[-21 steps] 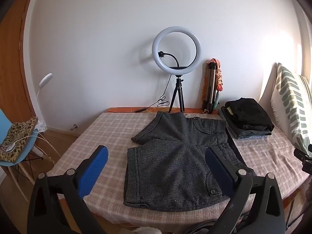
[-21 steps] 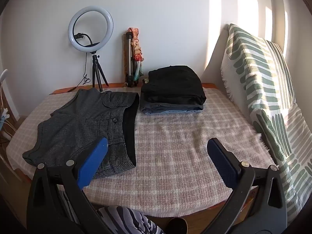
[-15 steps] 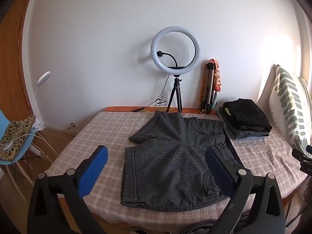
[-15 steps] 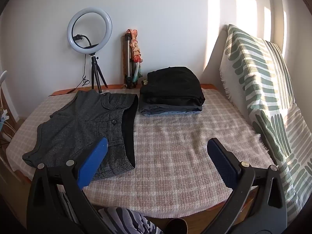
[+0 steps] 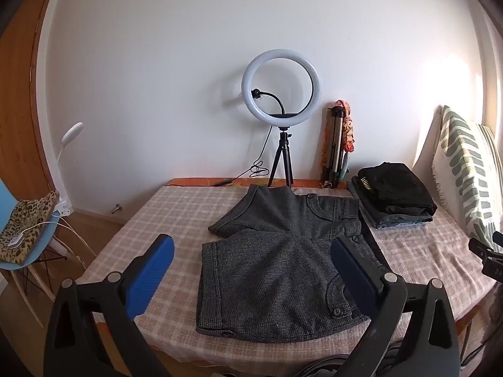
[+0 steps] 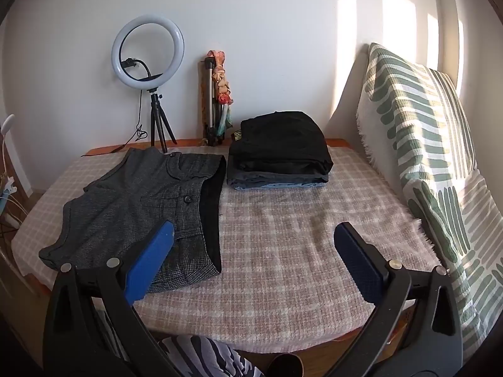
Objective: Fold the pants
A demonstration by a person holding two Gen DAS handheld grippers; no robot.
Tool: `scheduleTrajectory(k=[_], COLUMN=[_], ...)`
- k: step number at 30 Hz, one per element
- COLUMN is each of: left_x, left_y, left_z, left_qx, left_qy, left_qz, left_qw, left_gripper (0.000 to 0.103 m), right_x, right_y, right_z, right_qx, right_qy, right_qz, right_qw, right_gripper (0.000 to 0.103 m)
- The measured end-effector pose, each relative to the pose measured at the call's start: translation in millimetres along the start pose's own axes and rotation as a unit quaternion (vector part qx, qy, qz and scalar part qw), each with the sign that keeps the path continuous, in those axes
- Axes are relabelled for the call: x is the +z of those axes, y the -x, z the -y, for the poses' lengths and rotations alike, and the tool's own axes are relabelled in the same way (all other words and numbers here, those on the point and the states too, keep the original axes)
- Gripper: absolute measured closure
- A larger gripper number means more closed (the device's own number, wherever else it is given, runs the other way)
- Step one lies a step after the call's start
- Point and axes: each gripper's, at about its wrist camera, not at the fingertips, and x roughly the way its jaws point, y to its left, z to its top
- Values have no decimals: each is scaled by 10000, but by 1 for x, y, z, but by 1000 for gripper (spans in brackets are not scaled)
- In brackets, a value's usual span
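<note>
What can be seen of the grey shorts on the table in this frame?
The grey shorts are dark tweed-like woven fabric with buttons, pocket flaps and a black inner lining showing at the waistband. They lie flat and unfolded on the checked tablecloth, legs spread apart, waistband toward the stack of folded clothes but apart from it. Neither open gripper, left gripper nor right gripper, touches them.

Shorts (image 5: 276, 270) on table (image 5: 163, 220), folded stack (image 5: 396, 198) right, ring light (image 5: 281, 91) behind
</note>
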Motion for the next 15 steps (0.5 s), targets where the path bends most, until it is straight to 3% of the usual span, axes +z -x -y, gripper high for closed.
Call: scheduleTrajectory(k=[15], left_x=[-1], left_y=[-2], left_z=[2], left_qx=[-12], left_qy=[-21], left_qz=[-27], left_qw=[10000], left_gripper=[2], right_x=[-2], right_y=[-3], right_z=[-1], right_qx=[22], right_qy=[-5], right_qz=[-39], right_qw=[10000], right_gripper=[0])
